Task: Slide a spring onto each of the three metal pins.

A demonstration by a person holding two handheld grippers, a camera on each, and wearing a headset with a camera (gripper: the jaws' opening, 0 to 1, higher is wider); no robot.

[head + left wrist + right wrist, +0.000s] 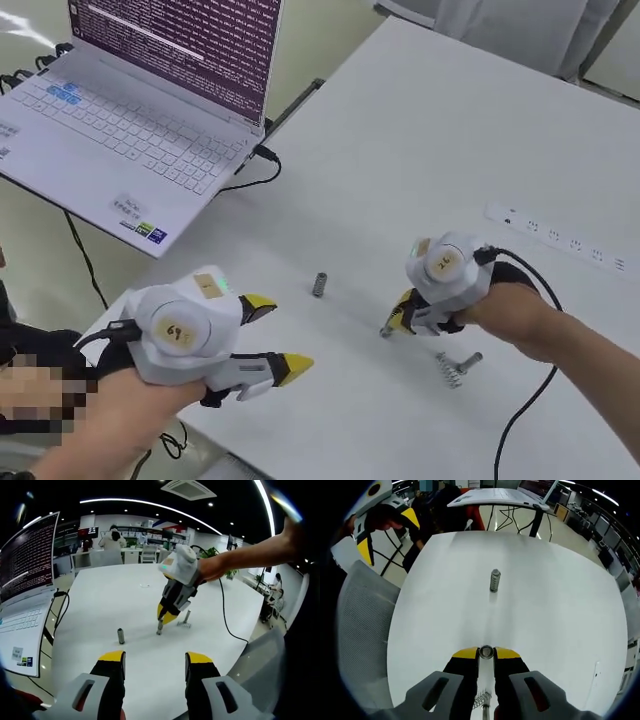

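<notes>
My right gripper [486,653] is shut on a small metal pin [486,652], seen end-on between the yellow tips. In the head view that gripper [400,318] holds the pin [386,329] tip-down on the white table [430,150]. Another pin wearing a spring [320,284] stands upright to its left, also seen ahead in the right gripper view [494,580] and in the left gripper view [120,635]. A loose spring [450,372] and a loose pin [468,361] lie to the right of that gripper. My left gripper [277,337] hovers open and empty at the near table edge [156,657].
An open laptop [140,110] sits at the far left with a cable [250,175] trailing from it. A white power strip [560,238] lies at the right. A grey mesh chair [360,645] stands beside the table. People sit at desks in the background.
</notes>
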